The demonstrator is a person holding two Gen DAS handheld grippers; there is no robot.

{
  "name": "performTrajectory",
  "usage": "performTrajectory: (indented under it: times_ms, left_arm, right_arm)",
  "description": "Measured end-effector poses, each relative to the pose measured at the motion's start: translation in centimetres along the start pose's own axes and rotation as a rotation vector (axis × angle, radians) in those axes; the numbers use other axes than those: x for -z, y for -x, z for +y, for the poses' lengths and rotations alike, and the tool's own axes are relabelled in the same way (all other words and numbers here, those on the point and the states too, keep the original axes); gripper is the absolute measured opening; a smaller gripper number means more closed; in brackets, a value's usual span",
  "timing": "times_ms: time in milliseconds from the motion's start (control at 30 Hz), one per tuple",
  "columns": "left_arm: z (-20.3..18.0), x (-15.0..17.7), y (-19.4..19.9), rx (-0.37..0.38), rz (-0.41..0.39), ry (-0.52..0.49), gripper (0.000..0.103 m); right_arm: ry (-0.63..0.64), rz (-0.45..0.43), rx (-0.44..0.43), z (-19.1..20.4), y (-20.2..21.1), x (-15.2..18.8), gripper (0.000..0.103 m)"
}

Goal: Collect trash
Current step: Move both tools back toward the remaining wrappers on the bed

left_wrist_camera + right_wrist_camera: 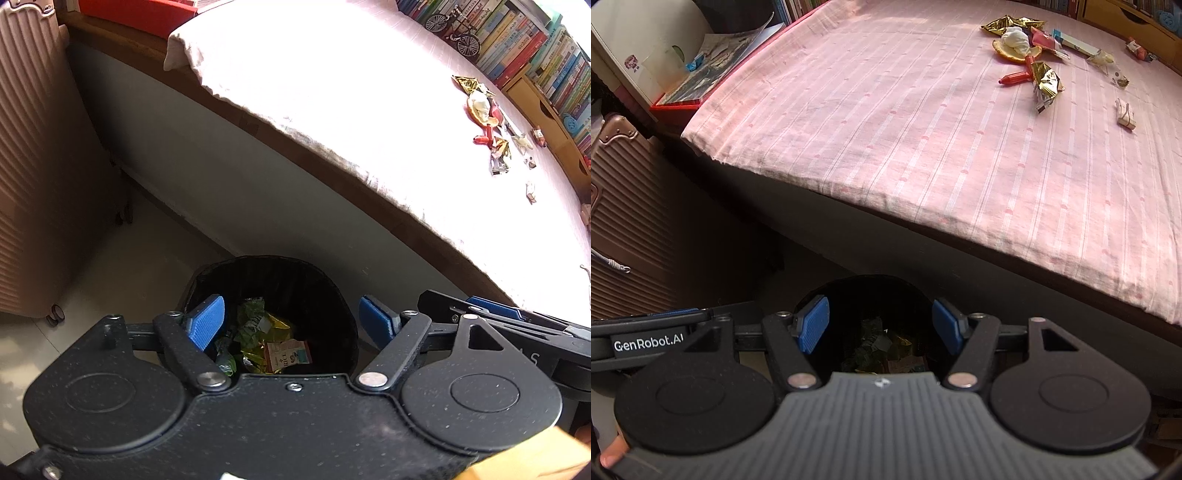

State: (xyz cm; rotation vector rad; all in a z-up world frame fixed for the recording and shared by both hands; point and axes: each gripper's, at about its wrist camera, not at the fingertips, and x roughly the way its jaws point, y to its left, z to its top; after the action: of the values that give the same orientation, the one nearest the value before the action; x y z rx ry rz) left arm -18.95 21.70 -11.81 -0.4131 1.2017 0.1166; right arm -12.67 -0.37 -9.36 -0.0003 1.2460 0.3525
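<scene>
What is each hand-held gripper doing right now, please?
Left hand-held gripper: open, empty, over the bin.
Right hand-held gripper: open, empty, over the bin.

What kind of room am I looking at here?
Most likely a bedroom: a bed with a pink striped sheet, shelves packed with books along its far side, and a ribbed suitcase standing by it. A small black trash bin sits on the floor.

Strong sunlight overexposes the bed sheet (332, 92) in the left view, the trash bin (871, 295) is in deep shadow, and fisheye bending curves the edges.
</scene>
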Motion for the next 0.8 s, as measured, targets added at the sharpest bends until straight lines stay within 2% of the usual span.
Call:
performTrajectory:
  times_ms: [167, 333, 433, 633, 800]
  left_arm:
    - [-1.4, -1.2, 1.9, 0.020, -0.055, -0.022, 0.079]
    - [-4.5, -3.1, 4.2, 0.046, -0.202, -0.107, 0.079]
    - [-6.6, -4.7, 4.9, 0.044, -0.245, -0.135, 0.079]
    - [-11.7, -8.2, 5.0, 0.073, -0.313, -0.192, 0.079]
    - [-17.3, -10.7, 3.4, 0.081, -0.306, -0.258, 0.080]
  right_arm:
    - [-0.009, -0.066, -0.001, -0.7, 2.1, -0.9, 0.074]
    - [-0.031, -0.168, 0.030, -2.6, 5.2, -2.9, 0.074]
    - [-0.069, -0.230, 0.055, -4.7, 6.9, -4.4, 0.074]
    - [-0.135, -0.331, 0.108, -9.7, 9.2, -7.5, 0.074]
    - [-0.190, -0.373, 0.142, -14.3, 9.6, -10.0, 0.074]
